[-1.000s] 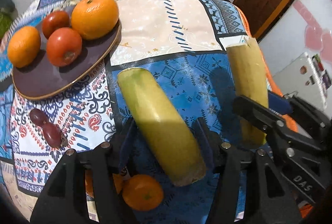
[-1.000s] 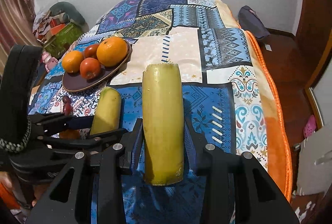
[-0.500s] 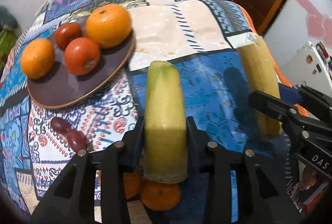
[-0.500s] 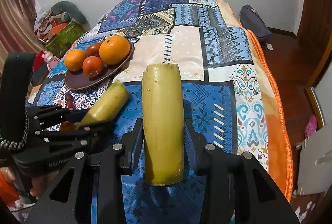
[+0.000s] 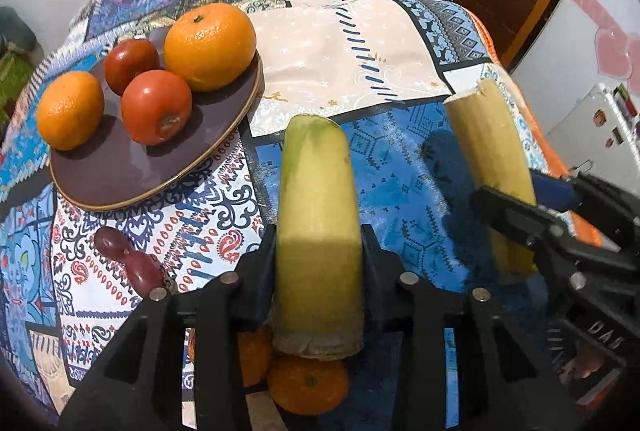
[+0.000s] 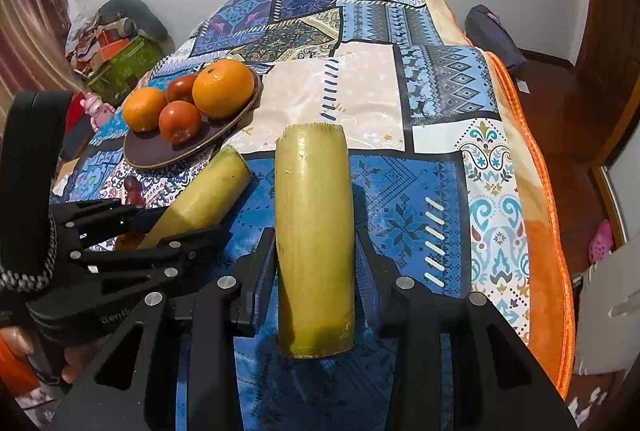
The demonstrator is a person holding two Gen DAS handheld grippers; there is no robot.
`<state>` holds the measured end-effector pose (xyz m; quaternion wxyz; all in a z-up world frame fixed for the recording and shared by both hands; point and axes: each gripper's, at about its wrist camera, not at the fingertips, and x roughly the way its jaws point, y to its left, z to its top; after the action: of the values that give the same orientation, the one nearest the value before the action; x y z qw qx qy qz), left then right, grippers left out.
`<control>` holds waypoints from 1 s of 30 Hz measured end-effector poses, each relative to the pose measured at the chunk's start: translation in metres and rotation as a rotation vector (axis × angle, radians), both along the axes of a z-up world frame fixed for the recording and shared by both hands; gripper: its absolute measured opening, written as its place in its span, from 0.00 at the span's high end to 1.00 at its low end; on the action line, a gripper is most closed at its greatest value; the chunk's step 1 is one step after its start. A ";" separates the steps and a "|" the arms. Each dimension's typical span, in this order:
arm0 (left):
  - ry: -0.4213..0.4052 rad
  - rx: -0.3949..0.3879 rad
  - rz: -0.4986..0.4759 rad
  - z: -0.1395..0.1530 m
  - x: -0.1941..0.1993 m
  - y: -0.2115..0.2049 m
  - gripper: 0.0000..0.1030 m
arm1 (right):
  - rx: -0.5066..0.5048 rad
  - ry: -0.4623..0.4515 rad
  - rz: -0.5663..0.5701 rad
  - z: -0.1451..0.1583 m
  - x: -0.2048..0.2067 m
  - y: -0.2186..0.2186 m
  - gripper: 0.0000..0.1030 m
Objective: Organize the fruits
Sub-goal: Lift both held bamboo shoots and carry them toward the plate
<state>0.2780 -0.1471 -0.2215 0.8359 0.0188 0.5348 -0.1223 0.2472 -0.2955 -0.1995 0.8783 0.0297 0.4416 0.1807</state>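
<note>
The left hand-held gripper (image 5: 320,255) has just been closing, and its two pads now press on the sides of a yellow-green banana piece (image 5: 318,215). The piece runs straight out between the fingers, its greener cut end pointing away from the camera and its duller cut end sitting back near the gripper body. It is raised off the bed, tilted up at the far end.

The right hand-held gripper (image 6: 316,267) is likewise clamped narrow on a second banana piece (image 6: 314,231), which stands along the line of its fingers with a ragged far end. In the left view this second piece and the right gripper appear at the right edge; in the right view the left gripper and its piece appear at the lower left, the two pieces close but apart.

Under the left gripper, partly hidden by its body, lie two small oranges (image 5: 308,387) on the bed. Just left of its fingers are two dark red grapes (image 5: 132,259), touching each other.

Further out on the left stands a brown plate (image 5: 120,171) with a pale rim. It carries a large orange (image 5: 210,45) at its far side, a smaller orange (image 5: 70,109) at the left, and two tomatoes (image 5: 156,107) between them.

All of this rests on a bed (image 6: 432,99) covered with a blue patchwork blanket edged in orange.
</note>
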 end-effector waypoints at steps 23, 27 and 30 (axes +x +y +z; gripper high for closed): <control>0.023 -0.006 -0.036 0.004 0.010 0.008 0.62 | -0.008 -0.016 0.002 0.011 0.012 0.014 0.66; 0.025 0.003 -0.029 -0.007 0.017 0.002 0.60 | -0.021 -0.008 0.005 0.008 0.012 0.013 0.66; 0.007 0.014 -0.028 -0.008 0.019 -0.002 0.60 | -0.019 -0.007 -0.001 0.007 0.011 0.010 0.66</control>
<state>0.2967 -0.1487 -0.2295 0.8320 0.0318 0.5384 -0.1302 0.2584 -0.2858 -0.1920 0.8802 0.0207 0.4402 0.1760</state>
